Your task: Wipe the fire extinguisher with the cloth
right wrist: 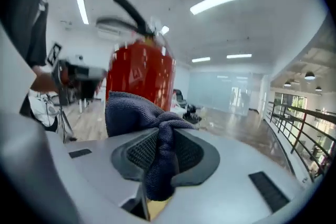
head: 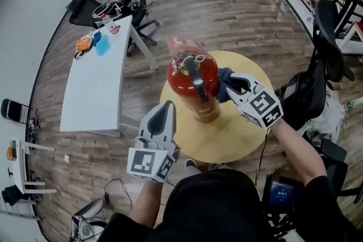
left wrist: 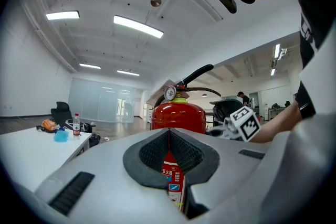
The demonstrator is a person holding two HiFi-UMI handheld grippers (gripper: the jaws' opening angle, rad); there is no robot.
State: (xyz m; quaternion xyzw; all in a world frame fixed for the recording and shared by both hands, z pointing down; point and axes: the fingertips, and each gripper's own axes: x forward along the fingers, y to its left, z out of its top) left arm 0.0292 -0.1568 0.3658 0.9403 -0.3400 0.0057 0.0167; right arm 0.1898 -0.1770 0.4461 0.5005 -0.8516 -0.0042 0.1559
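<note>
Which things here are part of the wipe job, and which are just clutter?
Job: extinguisher; cloth, clamped in the right gripper; left gripper, shut and empty; round table under the extinguisher.
Clutter: white table with a bottle, an orange item and a blue item; black chair.

Bright ceiling strip lights (left wrist: 137,27); fisheye bending at edges; right gripper view motion-blurred, others sharp

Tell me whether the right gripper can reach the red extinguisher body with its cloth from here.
Probably yes. The right gripper, shut on the cloth, sits right beside the extinguisher with nothing between them; the left gripper hangs at the near side, clear of that path.
</note>
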